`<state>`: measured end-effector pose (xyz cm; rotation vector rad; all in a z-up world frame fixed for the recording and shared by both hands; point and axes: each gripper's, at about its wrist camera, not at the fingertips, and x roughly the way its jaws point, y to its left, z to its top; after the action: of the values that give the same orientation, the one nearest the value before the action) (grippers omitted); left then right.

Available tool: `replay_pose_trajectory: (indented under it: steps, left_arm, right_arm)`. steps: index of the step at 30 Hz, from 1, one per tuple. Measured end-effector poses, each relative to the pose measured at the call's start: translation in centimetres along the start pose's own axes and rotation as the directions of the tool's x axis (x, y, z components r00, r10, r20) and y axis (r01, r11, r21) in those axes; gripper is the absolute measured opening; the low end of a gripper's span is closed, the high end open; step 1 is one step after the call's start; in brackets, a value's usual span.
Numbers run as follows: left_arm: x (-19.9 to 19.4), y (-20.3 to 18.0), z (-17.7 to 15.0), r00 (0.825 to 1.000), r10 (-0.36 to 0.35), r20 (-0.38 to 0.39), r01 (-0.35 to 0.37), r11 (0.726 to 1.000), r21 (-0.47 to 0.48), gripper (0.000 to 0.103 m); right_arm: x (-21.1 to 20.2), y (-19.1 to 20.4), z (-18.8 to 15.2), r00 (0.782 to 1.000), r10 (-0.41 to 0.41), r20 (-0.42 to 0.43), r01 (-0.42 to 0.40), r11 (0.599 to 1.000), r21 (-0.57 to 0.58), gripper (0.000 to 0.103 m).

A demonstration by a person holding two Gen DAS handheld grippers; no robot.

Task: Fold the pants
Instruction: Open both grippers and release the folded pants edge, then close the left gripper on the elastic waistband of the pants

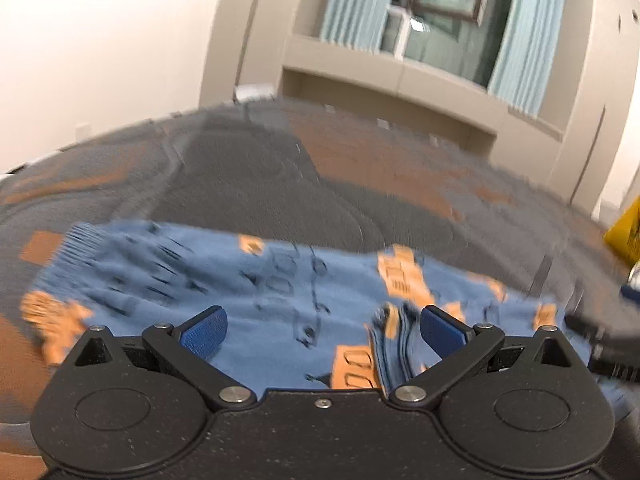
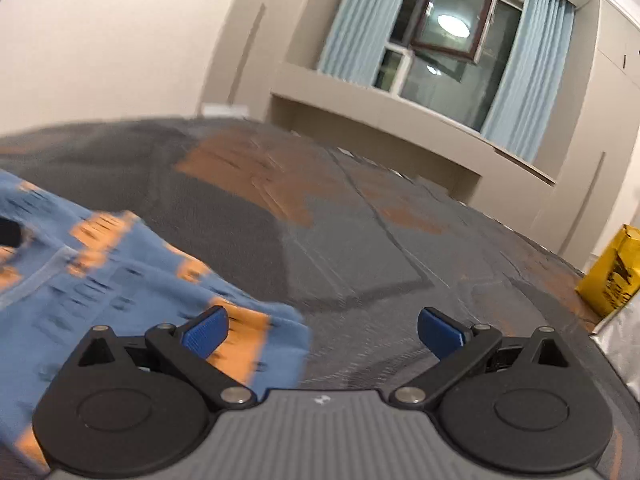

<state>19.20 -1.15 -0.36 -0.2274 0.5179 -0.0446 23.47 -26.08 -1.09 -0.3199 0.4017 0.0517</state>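
The blue pants (image 1: 224, 292) with orange patches lie on the grey-and-orange bedspread (image 1: 260, 184), their long axis running across the left wrist view, the ribbed cuff end at its left. A bunched fold of the cloth rises beside one finger of the left gripper (image 1: 322, 330), whose fingers are spread wide, pinching nothing. The right gripper (image 2: 322, 330) is likewise spread, over the pants' (image 2: 120, 280) edge and bare bedspread (image 2: 360, 248). A yellow bag (image 2: 612, 272) stands beyond the bedspread's far corner.
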Motion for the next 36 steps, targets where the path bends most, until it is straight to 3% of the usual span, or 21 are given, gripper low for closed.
replay_pose_trajectory:
  steps: [4,8,14,23,27,29,32,36]
  left_arm:
    - [-4.4,2.7,0.1,0.997,-0.035,0.067,0.039,0.998,-0.059,0.102]
    - [-7.6,6.0,-1.1,0.996,0.027,0.085,-0.017,0.993,-0.117,0.102]
    - [-8.3,10.3,-2.9,0.995,0.086,0.050,-0.075,0.978,-0.197,0.102]
    - [-6.1,13.1,-1.5,0.993,-0.012,0.121,0.041,0.968,-0.248,0.102]
    - [-4.3,14.1,-0.6,0.996,-0.015,0.088,0.037,0.967,-0.253,0.102]
    - [-3.7,15.1,-0.6,0.995,-0.048,0.082,0.070,0.953,-0.294,0.102]
    - [-3.6,15.9,-0.7,0.991,-0.073,0.108,0.105,0.938,-0.330,0.095]
    - [-3.7,15.4,-1.0,0.991,-0.077,0.106,0.109,0.938,-0.330,0.083]
  right_arm:
    - [-2.4,3.6,1.0,0.994,0.092,0.067,-0.087,0.994,-0.071,0.103]
    - [-2.5,8.7,2.5,0.981,0.176,0.085,-0.159,0.971,-0.178,0.103]
    - [0.6,14.8,3.3,0.989,0.141,0.037,-0.126,0.955,-0.269,0.103]
    - [-3.3,12.8,1.5,0.994,0.089,0.061,-0.078,0.984,-0.159,0.103]
    - [-4.6,12.5,0.8,0.998,0.026,0.063,-0.017,0.991,-0.134,0.103]
    - [-4.2,12.9,0.5,0.999,0.011,0.044,-0.004,0.989,-0.151,0.103]
    - [-3.5,13.9,0.2,1.000,-0.013,0.023,0.017,0.980,-0.196,0.103]
    - [-3.5,13.7,0.0,1.000,-0.009,0.027,0.014,0.981,-0.192,0.103]
